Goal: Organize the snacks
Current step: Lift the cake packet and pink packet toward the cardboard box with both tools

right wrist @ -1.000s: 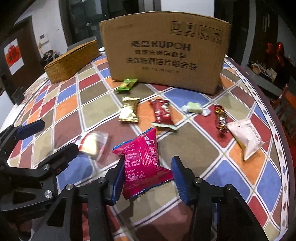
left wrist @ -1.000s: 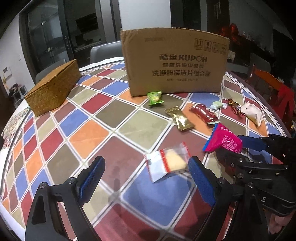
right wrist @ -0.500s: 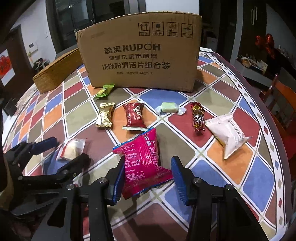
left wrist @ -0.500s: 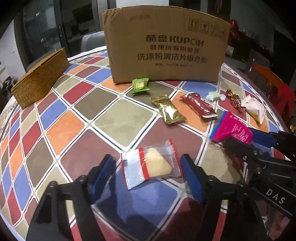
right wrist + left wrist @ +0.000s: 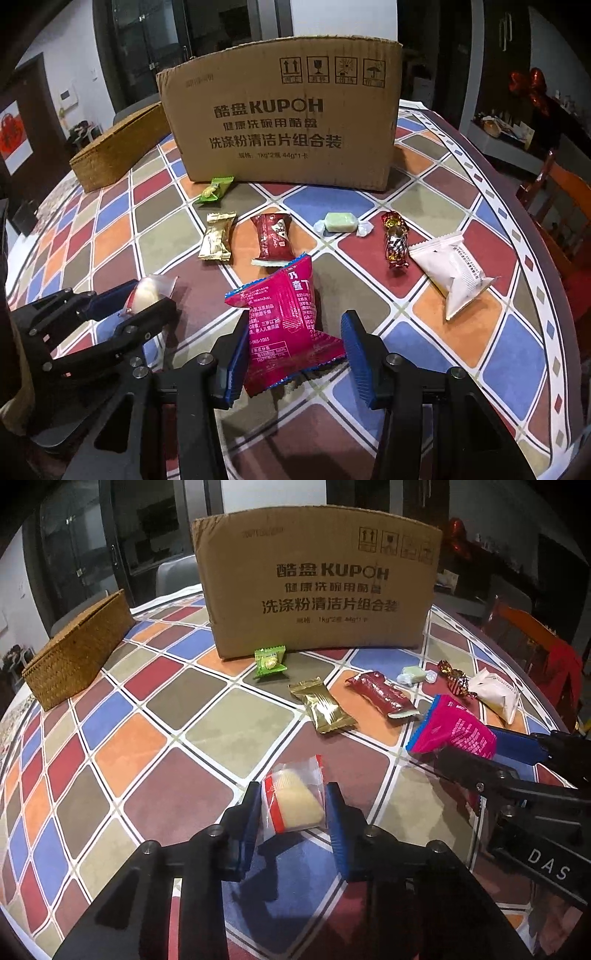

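My left gripper (image 5: pixel 293 812) is shut on a clear packet with a pale yellow cake (image 5: pixel 295 805) and holds it just above the table; the packet also shows in the right wrist view (image 5: pixel 147 291). My right gripper (image 5: pixel 291 350) is shut on a pink snack bag (image 5: pixel 284 325), which also shows in the left wrist view (image 5: pixel 454 731). On the table lie a green candy (image 5: pixel 271 661), a gold packet (image 5: pixel 323 709), a dark red packet (image 5: pixel 384 694), a pale green sweet (image 5: pixel 340 223), a foil candy (image 5: pixel 395 240) and a white packet (image 5: pixel 454 277).
A large cardboard box (image 5: pixel 317 583) stands upright behind the snacks. A woven basket (image 5: pixel 77 650) sits at the far left. The round table with a checked cloth (image 5: pixel 147 738) curves off at the right, where a chair (image 5: pixel 561 206) stands.
My left gripper moved forward over the clear cake packet and closed on it, lifting it slightly. My right gripper keeps the pink bag and has shifted a little.
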Motion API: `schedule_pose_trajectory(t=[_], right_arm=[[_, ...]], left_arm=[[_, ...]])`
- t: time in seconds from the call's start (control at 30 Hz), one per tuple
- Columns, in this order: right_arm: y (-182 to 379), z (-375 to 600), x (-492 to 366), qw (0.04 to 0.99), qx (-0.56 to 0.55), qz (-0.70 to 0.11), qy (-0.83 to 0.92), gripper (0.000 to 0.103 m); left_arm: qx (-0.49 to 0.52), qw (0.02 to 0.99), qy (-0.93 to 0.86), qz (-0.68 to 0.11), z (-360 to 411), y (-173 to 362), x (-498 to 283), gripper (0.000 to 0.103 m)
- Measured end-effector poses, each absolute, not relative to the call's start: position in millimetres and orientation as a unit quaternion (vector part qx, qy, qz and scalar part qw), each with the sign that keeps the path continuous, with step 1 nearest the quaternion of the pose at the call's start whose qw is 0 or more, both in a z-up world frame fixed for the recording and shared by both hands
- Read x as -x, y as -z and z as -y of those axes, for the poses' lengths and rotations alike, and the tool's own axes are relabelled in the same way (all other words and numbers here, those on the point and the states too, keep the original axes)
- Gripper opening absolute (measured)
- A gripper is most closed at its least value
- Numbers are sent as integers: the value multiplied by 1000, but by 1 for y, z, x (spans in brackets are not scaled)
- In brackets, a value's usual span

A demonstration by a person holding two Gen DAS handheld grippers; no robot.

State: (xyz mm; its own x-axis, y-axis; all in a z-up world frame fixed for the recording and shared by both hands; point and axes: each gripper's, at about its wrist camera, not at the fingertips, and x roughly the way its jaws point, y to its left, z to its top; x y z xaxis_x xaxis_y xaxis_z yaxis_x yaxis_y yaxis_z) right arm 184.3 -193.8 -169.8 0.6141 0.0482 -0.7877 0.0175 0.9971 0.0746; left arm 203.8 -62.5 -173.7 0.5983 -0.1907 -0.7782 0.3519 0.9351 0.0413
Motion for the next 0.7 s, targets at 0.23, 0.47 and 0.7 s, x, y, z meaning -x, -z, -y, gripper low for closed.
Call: schedule_pose_trajectory(t=[0.23, 0.47, 0.7], right_arm=[[162, 193, -183, 902, -38, -430, -9, 49], [154, 194, -183, 905, -42, -424, -11, 49], [137, 193, -184, 911, -42, -410, -15, 49]], left_arm=[[-91, 894, 148, -412, 59, 161, -202, 34], [-89, 898, 142, -407, 57, 150, -202, 34], [-87, 904, 134, -397, 56, 133, -203, 34]])
